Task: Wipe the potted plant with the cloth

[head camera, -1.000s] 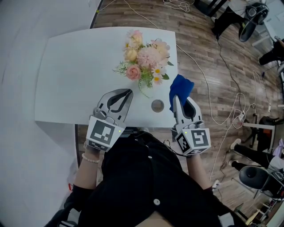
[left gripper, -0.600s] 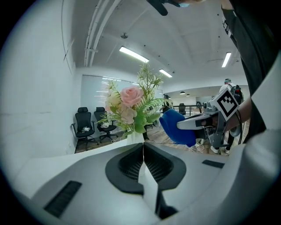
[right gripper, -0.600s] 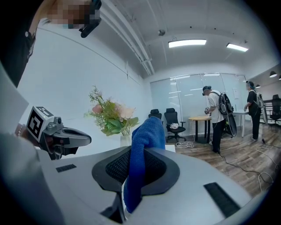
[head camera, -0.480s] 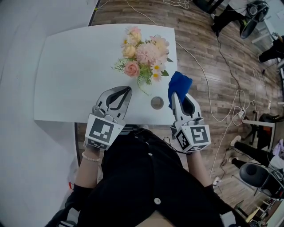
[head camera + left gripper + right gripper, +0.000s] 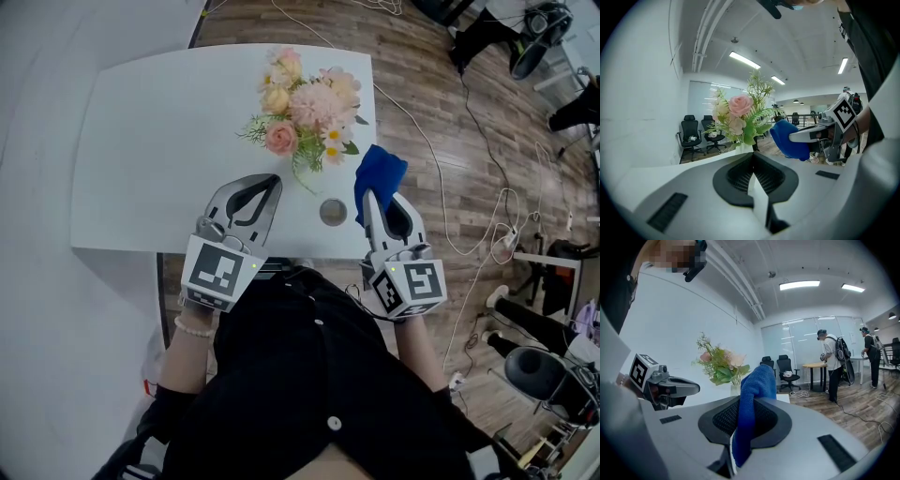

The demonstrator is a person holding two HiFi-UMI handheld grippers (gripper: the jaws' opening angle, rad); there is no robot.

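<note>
Cloth (image 5: pixel 758 380), blue in colour, is clamped between the jaws of the right gripper (image 5: pixel 749 405). One part of it passes down through the closed jaws, and its bunched upper part stands up above the tips. The left gripper (image 5: pixel 753 161) has its jaws together, and nothing is between them.

Both grippers are over the near edge of the white table (image 5: pixel 141 159). The left one points toward the plant (image 5: pixel 307 112), and the right one is near the table's right corner. In the table top between them there is a round grey cap (image 5: pixel 333 212).

The plant stands upright on the far right part of the table. It has pink, peach and white flowers with green leaves, and its pot is mostly hidden under them. The cloth is just beside the lower right leaves of the plant; the head view shows a small gap between them.

Beyond the table's right edge is a wooden floor (image 5: pixel 441 112) with white cables (image 5: pixel 427 159) lying on it. Far back in the right gripper view two people (image 5: pixel 832 364) stand at a small table, and black office chairs (image 5: pixel 786 371) are near them.
</note>
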